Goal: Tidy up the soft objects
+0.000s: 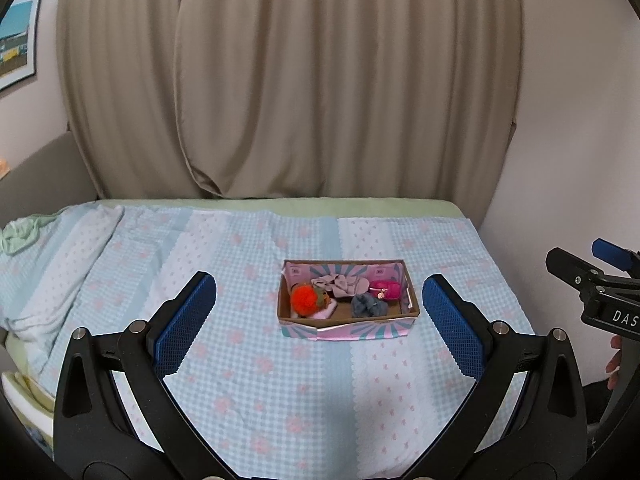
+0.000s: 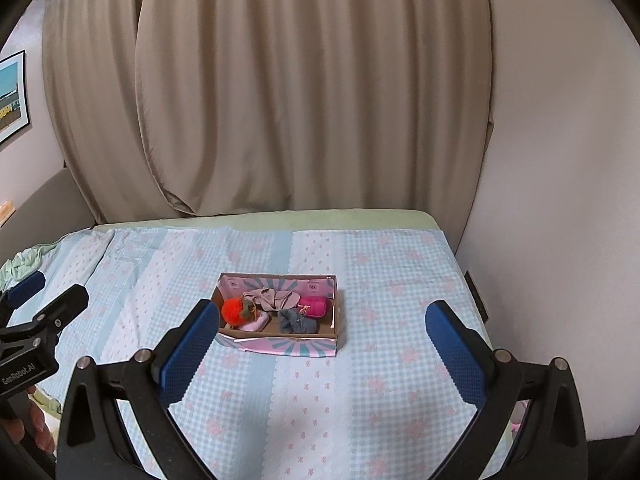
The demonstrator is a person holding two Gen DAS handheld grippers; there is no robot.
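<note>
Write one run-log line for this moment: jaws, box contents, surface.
left gripper: jaws open, empty | right gripper: jaws open, empty | box: orange pompom, pink pouch, grey fluffy item, beige cloth inside | surface: checked bedspread

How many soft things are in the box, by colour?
In the pink and teal cardboard box:
Orange fluffy pom-pom: 1
Beige crumpled cloth: 1
Magenta zip pouch: 1
Grey-blue fuzzy bundle: 1
Pale pink flat pad: 1
Total: 5

Both tongs hold nothing.
</note>
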